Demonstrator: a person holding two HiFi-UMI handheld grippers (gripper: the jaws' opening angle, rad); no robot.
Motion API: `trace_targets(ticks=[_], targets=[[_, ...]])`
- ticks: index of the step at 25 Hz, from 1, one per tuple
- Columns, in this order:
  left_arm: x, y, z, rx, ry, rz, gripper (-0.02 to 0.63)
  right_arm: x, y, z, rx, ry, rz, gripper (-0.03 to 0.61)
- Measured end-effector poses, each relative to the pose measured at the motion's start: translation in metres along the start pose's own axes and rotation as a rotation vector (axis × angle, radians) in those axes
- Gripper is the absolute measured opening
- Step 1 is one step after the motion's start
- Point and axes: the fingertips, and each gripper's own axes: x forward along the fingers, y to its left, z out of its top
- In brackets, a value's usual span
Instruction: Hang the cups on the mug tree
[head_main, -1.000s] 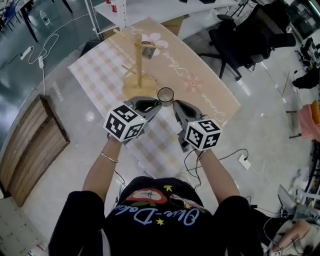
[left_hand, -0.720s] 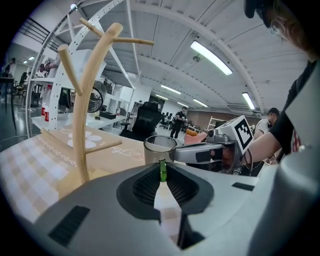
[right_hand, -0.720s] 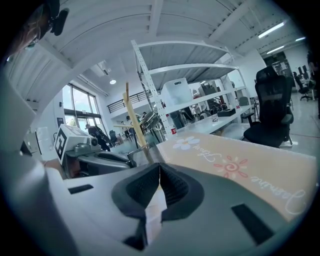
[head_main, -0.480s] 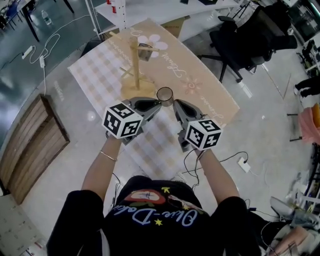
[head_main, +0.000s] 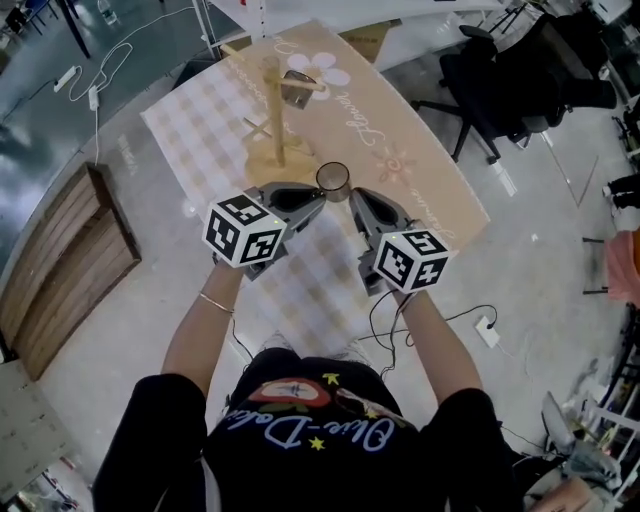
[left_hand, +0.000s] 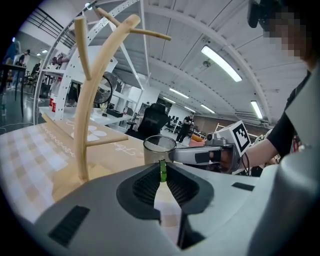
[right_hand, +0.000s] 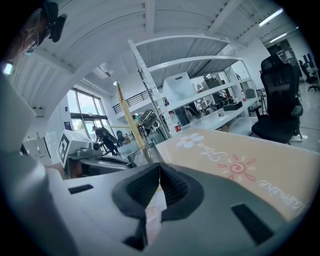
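A wooden mug tree (head_main: 273, 120) stands on the checked cloth, and one cup (head_main: 297, 88) hangs on an upper peg. A dark glass cup (head_main: 333, 182) is just in front of the tree's base, between the tips of both grippers. My left gripper (head_main: 316, 199) is shut, with a thin green strip (left_hand: 162, 170), seemingly the cup's handle, pinched at its tips right below the glass cup (left_hand: 160, 148). My right gripper (head_main: 352, 199) is shut with nothing between its jaws, its tips next to the cup (right_hand: 141, 155). The tree (left_hand: 92, 100) rises left of the left gripper.
The table (head_main: 420, 185) carries a beige mat with flower prints and script on its right half and a checked cloth (head_main: 200, 120) on its left. A black office chair (head_main: 500, 90) stands beyond the right edge. A wooden pallet (head_main: 60, 270) lies on the floor at left.
The whole view has shifted slightly as the head moved. Both grippers and the glass cup keep the same places relative to the tree's base.
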Motion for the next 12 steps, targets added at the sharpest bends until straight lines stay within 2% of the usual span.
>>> trace_targets(ticks=[12], targets=[[0.0004,0.0084,-0.002,-0.023,0.003,0.016,0.048,0.0097,-0.0024,-0.0022,0.009,0.017,0.013,0.009]])
